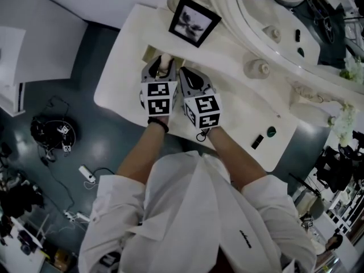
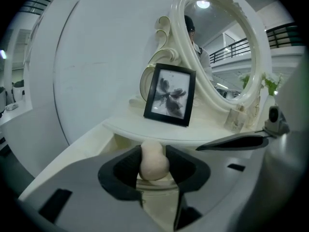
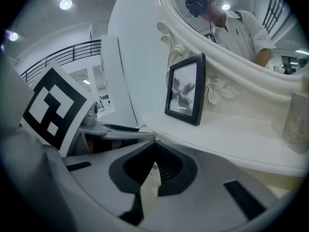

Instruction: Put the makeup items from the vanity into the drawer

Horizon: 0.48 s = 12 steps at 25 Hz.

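- Upper centre of the head view, a black-framed picture [image 1: 194, 20] stands on the white vanity top [image 1: 128, 56], just beyond both grippers. An oval white-rimmed mirror [image 2: 176, 42] rises behind it.
- Toward the lower right the top lies bare up to a round cream jar [image 1: 257, 68], a small black item [image 1: 257, 141] and a dark green round piece [image 1: 271, 132].
- Left gripper [image 1: 161, 67]: jaws clamped on a beige egg-shaped makeup sponge [image 2: 154, 161], over the open cream drawer [image 1: 150, 52].
- Right gripper [image 3: 154, 143], just beside it: jaw tips together, nothing between them.

No words, numbers or brands can be read; the small dark print on the shirt [image 1: 193, 209] is illegible.
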Available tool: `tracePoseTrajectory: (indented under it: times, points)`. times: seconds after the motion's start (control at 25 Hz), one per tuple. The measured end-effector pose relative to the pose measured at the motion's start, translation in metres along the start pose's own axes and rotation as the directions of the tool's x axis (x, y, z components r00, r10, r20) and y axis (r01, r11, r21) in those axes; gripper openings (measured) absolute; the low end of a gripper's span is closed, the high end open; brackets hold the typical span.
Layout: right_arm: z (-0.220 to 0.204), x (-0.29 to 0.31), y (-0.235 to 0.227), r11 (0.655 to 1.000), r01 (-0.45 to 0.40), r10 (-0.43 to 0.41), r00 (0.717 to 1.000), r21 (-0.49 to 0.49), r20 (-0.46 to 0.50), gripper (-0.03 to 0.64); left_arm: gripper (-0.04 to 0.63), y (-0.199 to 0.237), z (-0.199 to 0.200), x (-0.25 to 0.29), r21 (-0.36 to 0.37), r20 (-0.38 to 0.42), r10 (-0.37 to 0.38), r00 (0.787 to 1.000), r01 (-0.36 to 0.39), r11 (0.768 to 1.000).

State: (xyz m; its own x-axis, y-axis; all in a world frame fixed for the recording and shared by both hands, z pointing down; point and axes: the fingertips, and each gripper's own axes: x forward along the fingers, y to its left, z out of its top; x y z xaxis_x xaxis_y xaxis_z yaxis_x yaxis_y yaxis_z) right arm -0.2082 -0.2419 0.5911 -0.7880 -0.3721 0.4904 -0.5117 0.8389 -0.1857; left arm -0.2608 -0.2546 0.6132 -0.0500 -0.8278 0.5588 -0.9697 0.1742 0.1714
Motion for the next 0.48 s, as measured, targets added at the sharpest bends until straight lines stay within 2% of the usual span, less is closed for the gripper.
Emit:
tracePoseTrajectory:
  times: [0.32,0.48]
  points:
    - [-0.0027,-0.0056,-0.0004,1.000,0.000,0.000,1.000,0.003,0.004,0.018,0.198,-0.0036,-0.0020,0.0005,0.014,0.015,-0.011,1.000,0.010,1.000]
    - [-0.0062,-0.0103,-0.0014,1.000,0.003,-0.003,1.000,0.011,0.003,0.018,0.265,-0.0050,-0.0015,-0.0010,0.015,0.030,-0.022,0.999,0.021,1.000]
